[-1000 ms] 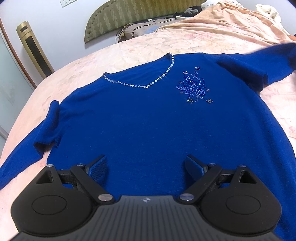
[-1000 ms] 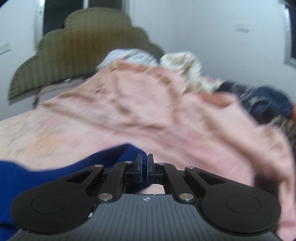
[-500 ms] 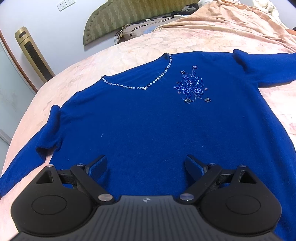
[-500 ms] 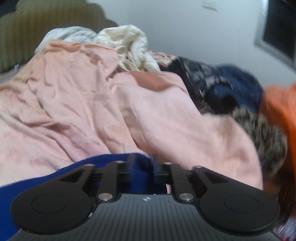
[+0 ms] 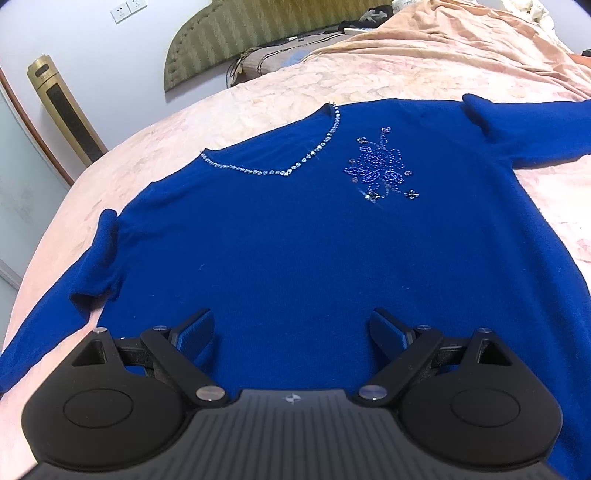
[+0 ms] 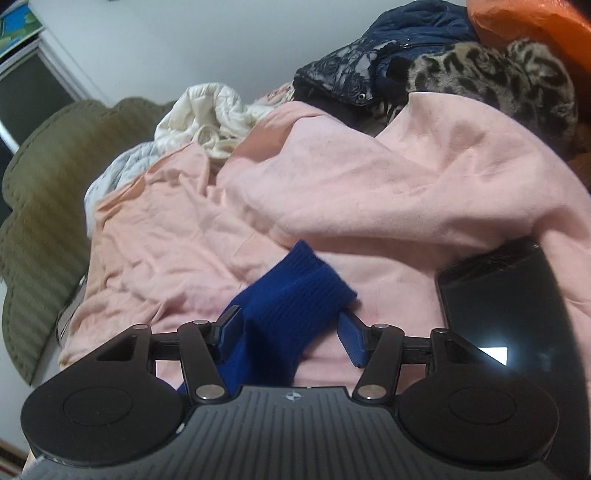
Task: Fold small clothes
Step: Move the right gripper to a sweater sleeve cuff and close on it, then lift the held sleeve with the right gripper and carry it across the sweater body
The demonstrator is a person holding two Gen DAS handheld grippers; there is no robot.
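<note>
Lying flat and face up on the pink bedspread (image 5: 258, 96), the blue sweater (image 5: 295, 251) fills most of the left wrist view, its body spread smooth with the hem toward the camera. A beaded neckline (image 5: 280, 162) runs across the top of it at about 12 o'clock, and a beaded flower (image 5: 380, 170) sits just to the 1 o'clock side of that. One sleeve trails off toward 8 o'clock, bunched a little at the armpit, and the other sleeve stretches out toward 2 o'clock over the bedspread. The left gripper (image 5: 291, 332) hangs over the lower body of the sweater with its jaws wide apart and nothing between them; whether the fingertips touch the cloth cannot be told. A padded headboard (image 5: 258, 33) stands at 12 o'clock against the wall, with a tall gold fan (image 5: 66, 110) at 10 o'clock beside it. In the right wrist view, the right gripper (image 6: 291, 332) also has its jaws spread, and the ribbed cuff (image 6: 295, 288) of the blue sleeve lies loose between them on a rumpled pink sheet (image 6: 369, 184), not pinched by either finger. A dark phone (image 6: 506, 314) lies on the sheet at 3 o'clock, close to the right finger. Farther back, a heap of clothes (image 6: 443, 66) sits at 1 o'clock, with a white quilted garment (image 6: 207, 110) at 11 o'clock.
</note>
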